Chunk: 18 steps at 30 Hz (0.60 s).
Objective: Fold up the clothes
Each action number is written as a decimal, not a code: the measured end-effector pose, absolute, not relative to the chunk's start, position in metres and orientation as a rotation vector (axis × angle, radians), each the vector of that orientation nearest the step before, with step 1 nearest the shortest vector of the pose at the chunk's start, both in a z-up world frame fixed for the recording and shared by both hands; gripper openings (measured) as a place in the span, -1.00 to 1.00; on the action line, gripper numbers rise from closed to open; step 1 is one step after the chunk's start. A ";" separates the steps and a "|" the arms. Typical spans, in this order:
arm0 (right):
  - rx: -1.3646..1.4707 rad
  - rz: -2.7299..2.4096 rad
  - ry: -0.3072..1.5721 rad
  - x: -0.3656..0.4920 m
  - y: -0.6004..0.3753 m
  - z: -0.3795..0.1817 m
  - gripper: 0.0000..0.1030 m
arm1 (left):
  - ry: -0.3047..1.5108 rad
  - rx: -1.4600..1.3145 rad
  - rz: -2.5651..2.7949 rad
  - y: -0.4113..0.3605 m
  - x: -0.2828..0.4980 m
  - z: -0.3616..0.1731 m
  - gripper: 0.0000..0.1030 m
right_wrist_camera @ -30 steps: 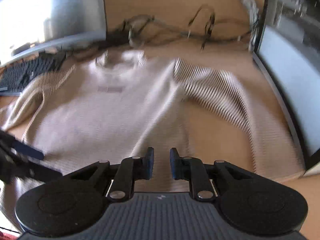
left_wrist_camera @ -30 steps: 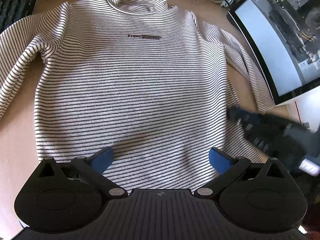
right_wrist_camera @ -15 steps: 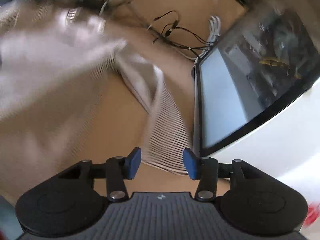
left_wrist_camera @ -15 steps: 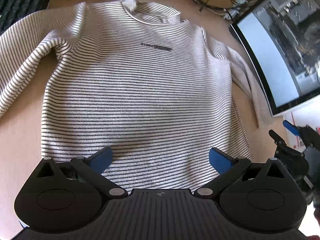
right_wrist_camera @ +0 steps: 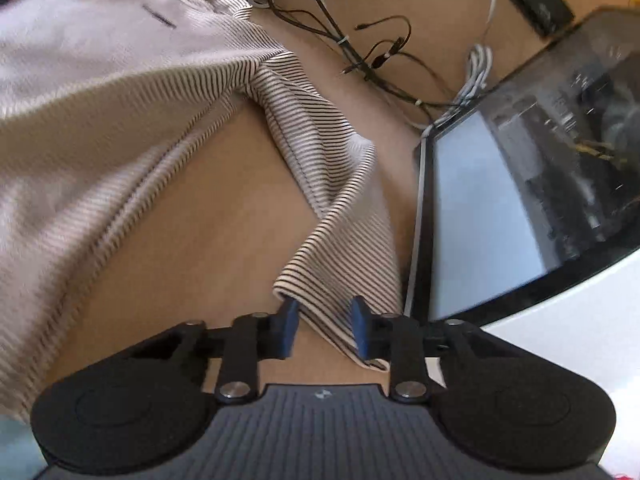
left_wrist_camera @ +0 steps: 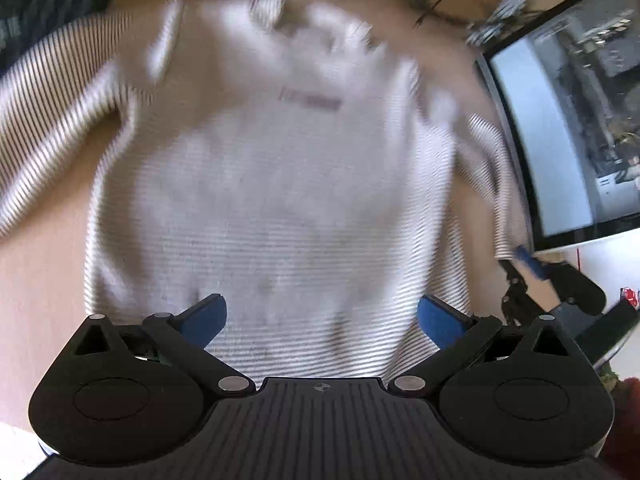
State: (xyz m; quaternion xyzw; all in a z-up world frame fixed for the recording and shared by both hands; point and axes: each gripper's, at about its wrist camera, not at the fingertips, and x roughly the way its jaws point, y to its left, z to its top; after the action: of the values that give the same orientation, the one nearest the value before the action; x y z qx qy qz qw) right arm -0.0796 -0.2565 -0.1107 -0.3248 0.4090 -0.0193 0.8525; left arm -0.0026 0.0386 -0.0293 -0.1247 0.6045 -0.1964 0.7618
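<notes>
One white long-sleeved jumper with thin black stripes (left_wrist_camera: pixel 256 200). Beside the jumper: one black-framed glass-sided computer case (right_wrist_camera: pixel 540 184), one black keyboard (left_wrist_camera: pixel 48 8), one tangle of dark cables (right_wrist_camera: pixel 360 52). Two black grippers with blue pads: left gripper (left_wrist_camera: pixel 322 316), right gripper (right_wrist_camera: pixel 325 328).

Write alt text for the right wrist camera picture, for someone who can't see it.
The right gripper is closing on the cuff of a striped sweater sleeve, lifted off a wooden table. A monitor stands right, cables behind.

Motion blur smears the sweater (left_wrist_camera: pixel 256 184) in the left view, chest lettering (left_wrist_camera: pixel 310 100) unreadable; its left sleeve (left_wrist_camera: pixel 48 128) runs off the frame's edge.
</notes>
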 end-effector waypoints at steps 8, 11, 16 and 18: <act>-0.374 -0.173 0.844 -0.048 -0.274 -0.051 -0.93 | 1.051 -0.107 -0.458 0.017 -0.025 0.040 1.00; -0.257 -0.219 0.778 -0.039 -0.286 -0.008 -0.94 | 1.036 -0.121 -0.479 0.016 -0.023 0.042 1.00; -0.067 -0.268 0.663 -0.024 -0.306 0.065 -0.94 | 1.053 -0.179 -0.503 0.022 -0.020 0.038 1.00; 0.021 -0.268 0.630 -0.020 -0.313 0.088 -0.94 | 1.050 -0.186 -0.514 0.025 -0.022 0.037 1.00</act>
State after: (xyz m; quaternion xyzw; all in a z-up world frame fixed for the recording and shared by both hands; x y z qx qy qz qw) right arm -0.0204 -0.3129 0.0877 0.0101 0.3086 -0.1314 0.9420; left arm -0.0216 0.0252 0.0375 -0.0875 0.4949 -0.2421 0.8299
